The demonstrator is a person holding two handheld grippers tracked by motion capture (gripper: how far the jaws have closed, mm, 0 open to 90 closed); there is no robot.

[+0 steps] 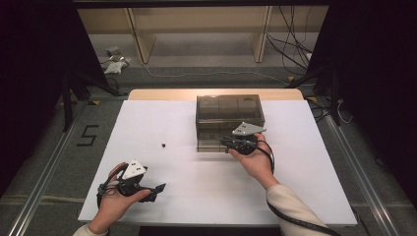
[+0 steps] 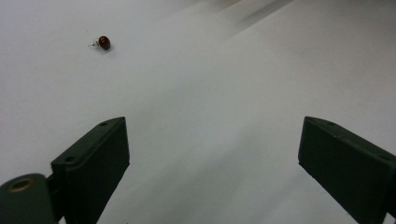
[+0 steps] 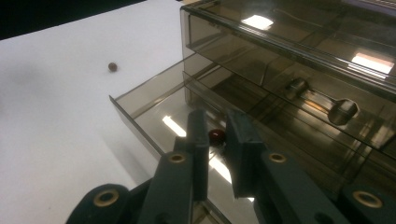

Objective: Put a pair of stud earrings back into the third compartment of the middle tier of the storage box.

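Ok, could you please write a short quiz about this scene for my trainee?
1. True or false: the left tool has its jaws shut.
2. Which drawer of the smoky box is pulled out? A the top one, B the lowest one.
3. What small thing lies on the white table, apart from the box?
Key: 1 false; 2 B, the lowest drawer; 3 a dark red bead.

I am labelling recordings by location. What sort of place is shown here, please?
Probably a lab or recording studio, not a home. A white-covered table stands between dark curtains, loose cables lie on the floor, and a taped number marks the floor beside a metal rail.
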